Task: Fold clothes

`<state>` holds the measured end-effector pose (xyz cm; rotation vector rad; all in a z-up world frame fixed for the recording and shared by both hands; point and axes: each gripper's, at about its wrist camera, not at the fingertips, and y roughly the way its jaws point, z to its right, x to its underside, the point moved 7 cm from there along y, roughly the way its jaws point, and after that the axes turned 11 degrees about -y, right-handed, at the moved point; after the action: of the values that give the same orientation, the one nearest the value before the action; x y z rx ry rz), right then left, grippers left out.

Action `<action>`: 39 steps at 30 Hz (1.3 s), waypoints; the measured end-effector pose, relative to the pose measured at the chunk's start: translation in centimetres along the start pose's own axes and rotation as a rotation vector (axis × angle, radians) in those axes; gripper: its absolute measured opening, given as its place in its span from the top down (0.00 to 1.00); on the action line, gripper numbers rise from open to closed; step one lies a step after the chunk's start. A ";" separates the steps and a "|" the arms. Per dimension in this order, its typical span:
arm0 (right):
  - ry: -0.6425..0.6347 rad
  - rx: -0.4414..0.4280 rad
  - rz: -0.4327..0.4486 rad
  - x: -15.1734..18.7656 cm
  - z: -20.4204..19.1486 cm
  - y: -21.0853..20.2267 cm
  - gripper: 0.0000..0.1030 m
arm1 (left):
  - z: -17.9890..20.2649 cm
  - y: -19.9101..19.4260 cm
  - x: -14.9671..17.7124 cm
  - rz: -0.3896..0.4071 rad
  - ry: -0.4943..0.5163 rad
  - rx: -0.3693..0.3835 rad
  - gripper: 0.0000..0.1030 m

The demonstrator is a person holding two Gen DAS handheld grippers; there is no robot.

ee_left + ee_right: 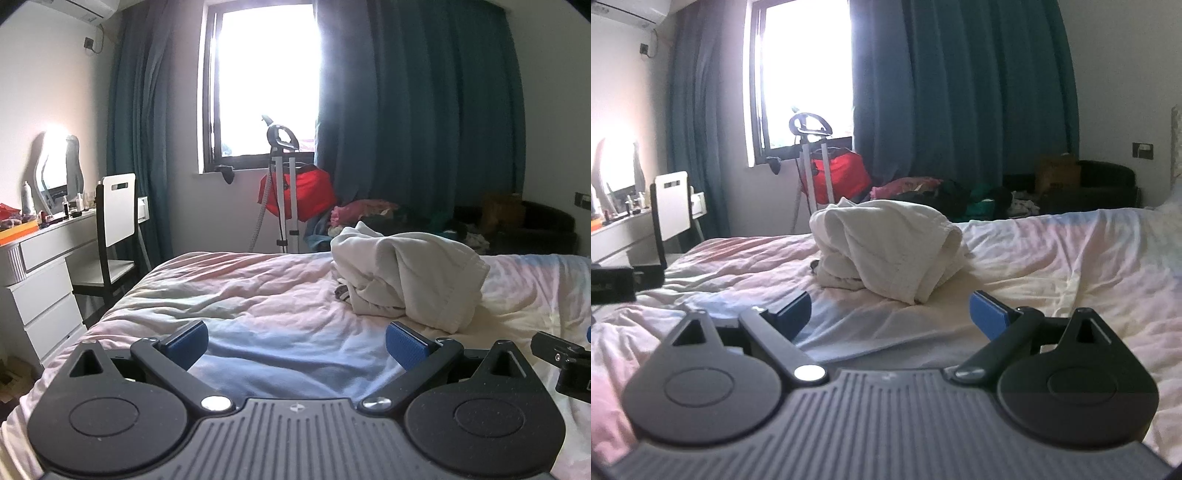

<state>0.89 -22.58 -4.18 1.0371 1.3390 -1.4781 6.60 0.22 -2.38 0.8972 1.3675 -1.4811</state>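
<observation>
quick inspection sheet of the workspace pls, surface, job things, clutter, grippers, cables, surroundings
surface: bed, rumpled pale sheet.
job's things: white garment crumpled in a heap on the bed, unfolded.
clutter: clothes pile beyond the bed; bottles on the dresser.
grippers: left gripper and right gripper both open, empty, short of the garment.
cables: steamer hose hanging beside its pole.
surroundings: window, teal curtains, chair, red bag.

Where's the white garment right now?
The white garment lies crumpled on the bed, ahead of both open claws: centre in the right wrist view, right of centre in the left.
</observation>
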 end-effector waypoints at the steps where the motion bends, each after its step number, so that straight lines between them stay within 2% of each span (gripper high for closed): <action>1: 0.000 -0.002 0.000 0.0 0.0 0.0 0.09 | -0.1 0.0 0.0 0.000 0.001 0.001 0.00; 5: 0.013 -0.004 0.003 0.1 0.7 -0.3 0.09 | -0.6 0.1 0.1 0.001 0.003 0.005 0.00; 11: -0.046 0.012 -0.010 0.1 -0.2 0.0 0.09 | -1.2 0.0 0.1 0.003 0.009 0.005 0.00; 20: -0.070 0.027 0.008 -0.5 -0.6 -0.3 0.09 | -1.5 -0.1 0.3 0.004 0.028 -0.012 0.00; 39: -0.028 0.021 -0.011 -0.1 -0.2 0.0 0.09 | -0.4 0.3 0.9 0.000 0.050 -0.018 0.00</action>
<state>0.96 -22.42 -4.11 1.0204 1.3142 -1.5128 6.61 0.49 -3.36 0.9282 1.4145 -1.4530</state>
